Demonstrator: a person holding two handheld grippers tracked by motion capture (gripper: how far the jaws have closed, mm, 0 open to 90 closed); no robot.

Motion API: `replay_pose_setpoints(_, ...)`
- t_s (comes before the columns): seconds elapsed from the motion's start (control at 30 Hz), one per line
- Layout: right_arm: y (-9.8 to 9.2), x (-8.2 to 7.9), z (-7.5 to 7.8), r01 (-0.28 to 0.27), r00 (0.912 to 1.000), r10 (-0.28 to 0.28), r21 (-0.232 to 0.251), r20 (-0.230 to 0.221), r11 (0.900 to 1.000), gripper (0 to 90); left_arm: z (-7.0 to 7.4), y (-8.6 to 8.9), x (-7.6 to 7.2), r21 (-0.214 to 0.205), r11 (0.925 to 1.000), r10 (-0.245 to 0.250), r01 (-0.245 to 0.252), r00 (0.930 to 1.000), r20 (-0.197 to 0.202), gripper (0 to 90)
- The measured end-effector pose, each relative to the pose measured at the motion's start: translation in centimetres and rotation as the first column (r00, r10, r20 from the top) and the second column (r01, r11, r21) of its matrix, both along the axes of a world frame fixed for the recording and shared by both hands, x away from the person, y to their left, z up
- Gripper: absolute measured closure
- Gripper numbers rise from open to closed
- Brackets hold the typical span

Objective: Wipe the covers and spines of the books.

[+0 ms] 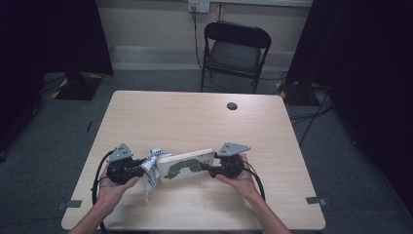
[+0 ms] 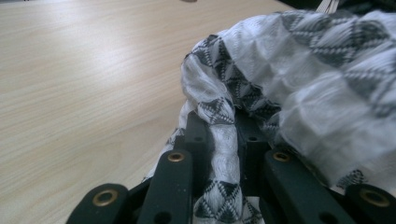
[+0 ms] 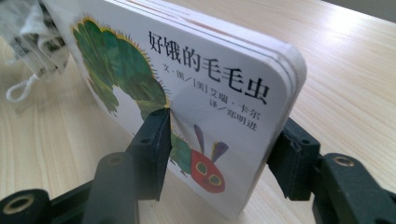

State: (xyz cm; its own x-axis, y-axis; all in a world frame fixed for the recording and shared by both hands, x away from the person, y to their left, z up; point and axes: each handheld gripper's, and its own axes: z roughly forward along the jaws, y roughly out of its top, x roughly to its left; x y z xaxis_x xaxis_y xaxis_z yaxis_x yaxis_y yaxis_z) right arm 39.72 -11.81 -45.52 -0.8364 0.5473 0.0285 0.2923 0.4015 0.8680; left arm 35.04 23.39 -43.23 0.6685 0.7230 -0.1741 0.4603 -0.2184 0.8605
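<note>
A: Entry, board book (image 1: 186,165). It sits over the near half of the table (image 1: 195,117), held between the two grippers. Long axis runs across the table, left to right, with the right end tipped a little away from the person. The caterpillar cover faces up and toward the near edge.

B: Which end is which?

A: In the right gripper view the red caterpillar head and the title lie at the end nearest the right gripper (image 1: 210,169). The green body runs off toward the patterned cloth (image 1: 152,168).

B: Right gripper state?

A: Jaws straddle the book's short end, one pad on the cover, the other at the back. The cover pad touches; I cannot tell whether the back pad does. No firm pinch noted, so I record the jaws as partway apart around the book.

B: Left side?

A: Left gripper (image 1: 141,166) points rightward at the book's left end. In the left gripper view its jaws are nearly together, pinching a fold of the black-and-white cloth.

B: Hands?

A: Left hand (image 1: 114,187) and right hand (image 1: 238,179) cup the gripper bodies from below, forearms coming in from the near edge, angled inward.
</note>
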Motion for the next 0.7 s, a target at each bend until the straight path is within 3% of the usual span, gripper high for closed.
replay_pose_setpoints(0.4,-0.2,-0.6,0.2,0.002,1.0000,-0.002,-0.011,0.002,0.9999,45.2,-0.3,-1.1,0.2,0.013,0.9996,0.026,-0.026,0.9996,0.008,78.8)
replay_pose_setpoints(0.47,-0.5,-0.8,0.2,0.003,1.0000,-0.003,-0.009,-0.001,1.0000,45.8,-0.3,-1.4,0.3,0.010,0.9988,0.048,-0.048,0.9988,0.010,78.8)
replay_pose_setpoints(0.7,-1.6,-1.7,0.6,0.033,0.9994,-0.033,-0.019,-0.012,0.9993,48.5,-0.4,-2.5,0.9,0.010,0.9993,0.036,-0.036,0.9992,0.017,79.0)
